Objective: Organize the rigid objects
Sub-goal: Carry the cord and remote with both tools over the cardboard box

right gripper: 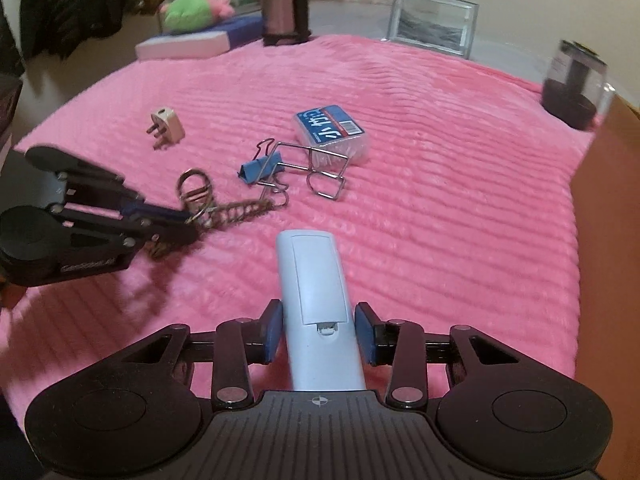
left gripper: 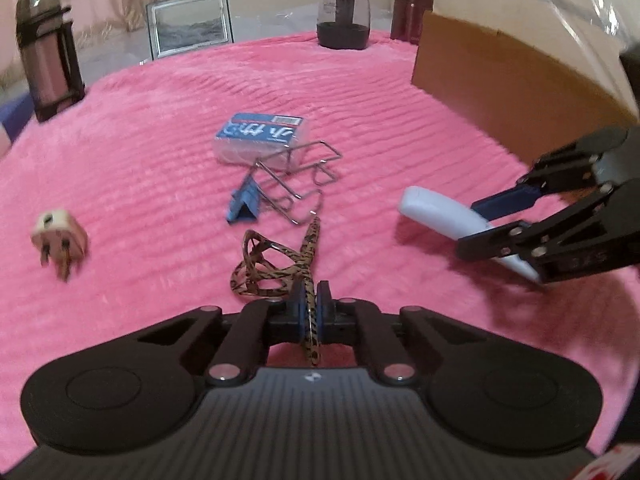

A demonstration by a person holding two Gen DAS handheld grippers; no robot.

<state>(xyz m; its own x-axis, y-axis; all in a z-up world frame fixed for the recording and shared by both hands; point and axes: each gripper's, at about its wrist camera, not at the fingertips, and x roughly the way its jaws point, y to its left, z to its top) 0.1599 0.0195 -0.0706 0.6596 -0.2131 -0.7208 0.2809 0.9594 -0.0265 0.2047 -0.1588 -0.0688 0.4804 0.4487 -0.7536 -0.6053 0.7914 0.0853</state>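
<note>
Colours and patterns on the bed

Pink ribbed blanket (right gripper: 440,200) throughout. Tan-and-black tiger-striped glasses (left gripper: 272,268). Pale blue-white remote (right gripper: 316,292). Blue binder clip (right gripper: 260,168) with silver wire handles. Clear box (left gripper: 262,136) with blue label, white script, red stripe. Cream plug adapter (right gripper: 166,126), dark prongs. Bare silver wire rack (right gripper: 320,172). Black grippers, blue pads (right gripper: 272,332). Brown cardboard box (left gripper: 500,76). Dark, smoky see-through jar (left gripper: 342,20). Pinkish bottle (left gripper: 46,52) in black frame. Silver-framed picture (left gripper: 190,24), grey scene. Green and pink plush toy (right gripper: 192,8).
</note>
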